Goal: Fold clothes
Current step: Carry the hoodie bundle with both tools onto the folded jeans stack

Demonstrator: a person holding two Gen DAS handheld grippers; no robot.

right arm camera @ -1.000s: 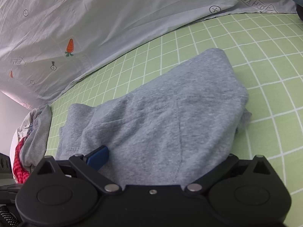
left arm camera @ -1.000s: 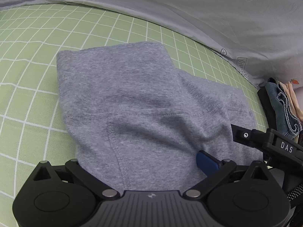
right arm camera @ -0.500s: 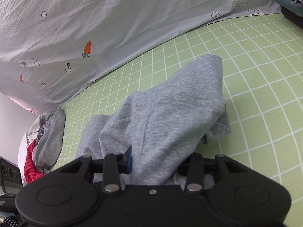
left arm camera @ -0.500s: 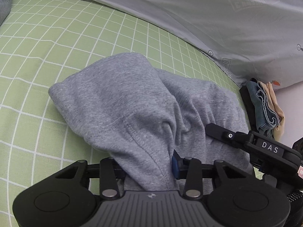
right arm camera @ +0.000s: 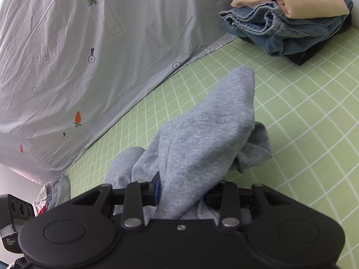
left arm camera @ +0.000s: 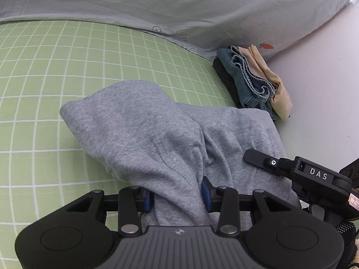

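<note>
A grey knit garment [left arm camera: 143, 121] lies half lifted on the green checked sheet [left arm camera: 44, 85]. My left gripper [left arm camera: 177, 196] is shut on its near edge, the cloth bunched between the blue pads. In the right wrist view the same grey garment [right arm camera: 202, 139] rises in a tent from my right gripper [right arm camera: 181, 192], which is shut on another part of the near edge. The right gripper's black body [left arm camera: 314, 177] shows at the right of the left wrist view, over the garment's flat part.
A stack of folded clothes [left arm camera: 251, 83], denim under beige on black, sits at the sheet's far right [right arm camera: 291, 18]. A grey carrot-print sheet [right arm camera: 78, 56] hangs along the back. Loose laundry [right arm camera: 53, 197] lies heaped at the far left end.
Both grippers went from open to shut on the garment's near edge and have lifted it. The cloth now bunches into a tent and both views have swung toward the folded stack.
</note>
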